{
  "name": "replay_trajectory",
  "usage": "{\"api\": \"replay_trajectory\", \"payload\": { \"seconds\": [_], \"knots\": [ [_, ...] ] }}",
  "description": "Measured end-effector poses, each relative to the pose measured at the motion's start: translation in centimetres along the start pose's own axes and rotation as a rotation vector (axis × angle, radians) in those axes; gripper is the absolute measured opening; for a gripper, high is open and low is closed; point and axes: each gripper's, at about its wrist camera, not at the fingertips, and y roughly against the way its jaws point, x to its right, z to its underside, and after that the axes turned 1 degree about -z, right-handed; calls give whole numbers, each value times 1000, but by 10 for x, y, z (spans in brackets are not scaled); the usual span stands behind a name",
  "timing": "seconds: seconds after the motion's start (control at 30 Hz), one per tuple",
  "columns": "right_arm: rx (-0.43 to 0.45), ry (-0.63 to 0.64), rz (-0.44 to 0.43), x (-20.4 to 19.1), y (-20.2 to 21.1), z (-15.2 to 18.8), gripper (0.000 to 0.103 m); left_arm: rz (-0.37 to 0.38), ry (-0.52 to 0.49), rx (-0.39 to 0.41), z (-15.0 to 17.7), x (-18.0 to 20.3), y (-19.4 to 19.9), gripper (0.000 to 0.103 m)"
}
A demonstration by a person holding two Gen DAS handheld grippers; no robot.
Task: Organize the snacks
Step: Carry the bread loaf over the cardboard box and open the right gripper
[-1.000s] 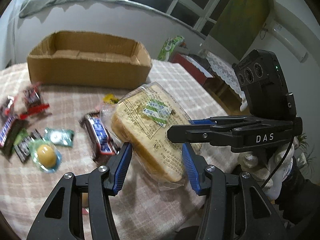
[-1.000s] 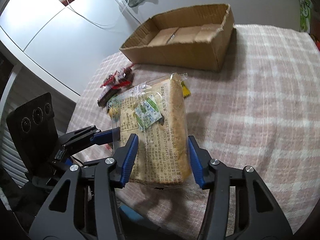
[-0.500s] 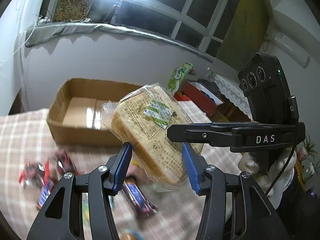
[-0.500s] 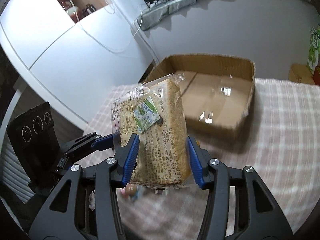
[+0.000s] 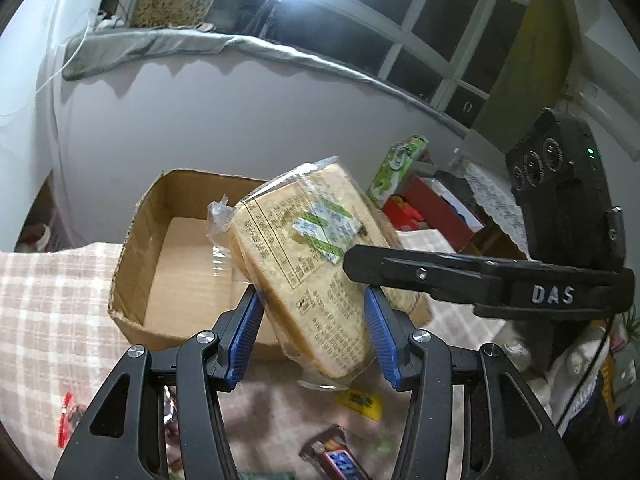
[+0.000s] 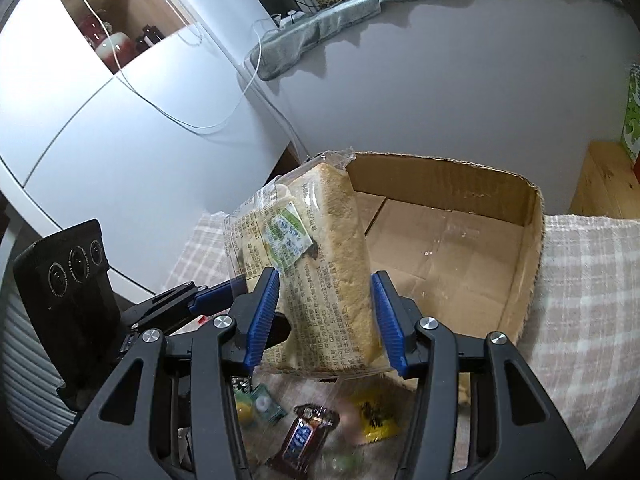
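A clear bag of sliced bread (image 5: 310,272) with a green and white label is held in the air between both grippers. My left gripper (image 5: 312,332) is shut on its lower end, and my right gripper (image 6: 324,316) is shut on it from the other side. The bread (image 6: 320,264) hangs over the near edge of an open cardboard box (image 5: 176,264), which also shows in the right wrist view (image 6: 452,248). The box looks empty inside. The right gripper's body crosses the left wrist view (image 5: 480,280).
A checked cloth (image 5: 48,304) covers the table. Below the bread lie loose snacks: a chocolate bar (image 6: 304,436), a yellow packet (image 6: 374,416), a green sweet packet (image 6: 260,404). A green carton (image 5: 396,168) and red box (image 5: 432,208) stand to the right.
Both grippers lifted the bread off the table and carried it forward. The box is now close, directly behind and under the bread. The snacks dropped to the bottom of both views.
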Motion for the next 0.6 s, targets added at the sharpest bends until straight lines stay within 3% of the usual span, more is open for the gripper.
{"api": "replay_trajectory", "payload": {
  "seconds": [0.4,0.47,0.53,0.6],
  "knots": [
    [8,-29,14,12,-10,-5,52,-25,6,2,-5,0,-6,52],
    [13,-22,56,11,-11,-7,59,-40,3,-2,-6,-1,-6,52],
    [34,-9,85,11,-9,-7,72,-54,3,-2,-6,-4,-6,52],
    [44,-4,90,10,-6,-7,74,-55,12,-3,-6,-7,-4,52]
  ]
}}
